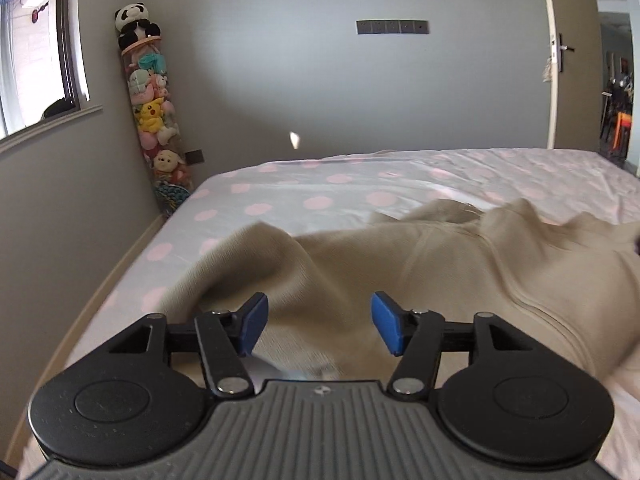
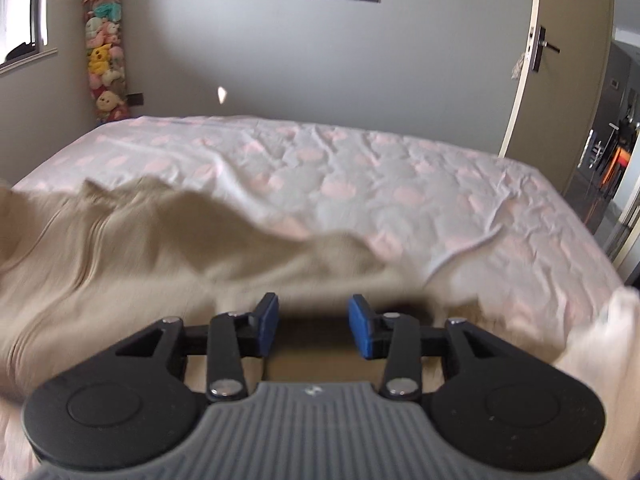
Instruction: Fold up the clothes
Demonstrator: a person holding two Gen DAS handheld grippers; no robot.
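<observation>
1. While the beige garment (image 1: 460, 280) lay rumpled across the near part of the bed (image 1: 320, 184), the left gripper (image 1: 316, 326) hung just above it with its blue pads (image 1: 251, 326) spread wide and nothing between them
2. The cloth looked like a sweatshirt or hoodie, with a seam curving along its right side, though blur hid its exact cut
3. The right gripper (image 2: 313, 326) was likewise parted, its pads (image 2: 267, 322) apart over the near edge of the same garment (image 2: 120, 248), holding nothing
4. The fabric rose in peaks toward the far side and spread leftward in the right wrist view
5. A pale cloth (image 2: 608, 344) sat blurred at the right edge of that view; what it was could not be told
6. The bed wore a pink-dotted sheet (image 2: 360, 184), creased on its right half
7. A clear tube of plush toys (image 1: 154, 120) stood in the far left corner, a panda (image 1: 134, 22) on top
8. A door (image 2: 560, 60) stood open on the right
</observation>
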